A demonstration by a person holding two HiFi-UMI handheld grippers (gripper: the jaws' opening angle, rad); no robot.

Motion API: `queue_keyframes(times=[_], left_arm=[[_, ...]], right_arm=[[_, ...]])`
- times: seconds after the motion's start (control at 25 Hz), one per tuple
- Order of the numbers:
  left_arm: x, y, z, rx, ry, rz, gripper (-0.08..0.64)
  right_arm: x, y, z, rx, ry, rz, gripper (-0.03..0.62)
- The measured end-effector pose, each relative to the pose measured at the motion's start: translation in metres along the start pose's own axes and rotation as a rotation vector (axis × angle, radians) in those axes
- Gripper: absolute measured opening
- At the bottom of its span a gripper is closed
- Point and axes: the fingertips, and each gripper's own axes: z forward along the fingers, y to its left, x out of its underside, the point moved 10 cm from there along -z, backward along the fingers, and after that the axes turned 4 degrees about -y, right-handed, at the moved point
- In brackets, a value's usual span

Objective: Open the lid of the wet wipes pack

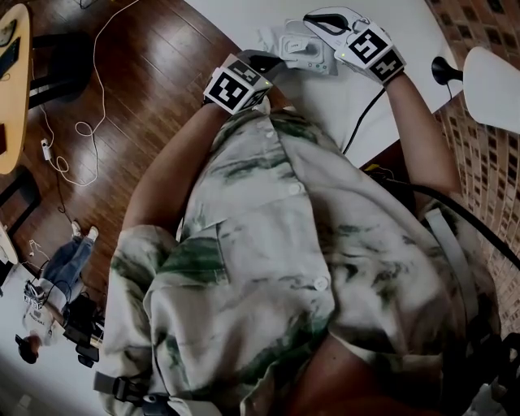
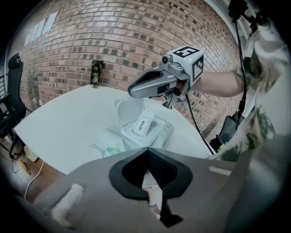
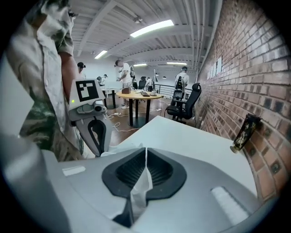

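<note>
The wet wipes pack [image 2: 152, 132] lies on the white table [image 2: 63, 123], its round plastic lid [image 2: 128, 109] standing open and an "OPEN" sticker flap [image 2: 142, 125] lifted beside it. My left gripper [image 2: 146, 150] is shut on the pack's near edge; white wrapper shows between the jaws. My right gripper [image 2: 132, 92] hovers just over the open lid. In the right gripper view my right gripper [image 3: 145, 149] is shut on a thin white sheet, which looks like a wipe. In the head view the pack [image 1: 305, 50] sits between the left gripper [image 1: 264, 61] and the right gripper [image 1: 321, 20].
A dark can [image 2: 95, 73] stands at the table's far edge by the brick wall. A black cable [image 1: 361, 118] runs over the table on my right. A round wooden table [image 3: 136, 95], an office chair [image 3: 184, 102] and people stand further off.
</note>
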Motion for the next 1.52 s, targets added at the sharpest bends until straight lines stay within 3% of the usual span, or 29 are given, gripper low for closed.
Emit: queue_keyframes(times=[0.28,0.56,1.0,1.36,1.52], left_arm=[[0.0,-0.001,-0.001,-0.008,0.02,-0.004,0.0],[-0.003,0.002,-0.001,-0.003,0.043,0.019,0.0],[-0.004,0.002,-0.002,0.016,0.034,-0.005,0.001],[-0.003,0.004,-0.016,0.023,-0.028,-0.007,0.003],[-0.011,-0.007,-0.04,0.037,-0.102,0.023,0.003]], right_arm=[[0.025,-0.036,0.017,-0.079,-0.044,0.181,0.017],[0.06,-0.057,0.041,-0.169,-0.065,0.444,0.017],[0.071,-0.053,0.045,-0.179,-0.087,0.495,0.005],[0.052,-0.04,0.016,-0.018,-0.17,0.47,0.006],[0.045,-0.015,-0.018,0.152,-0.204,0.449,0.01]])
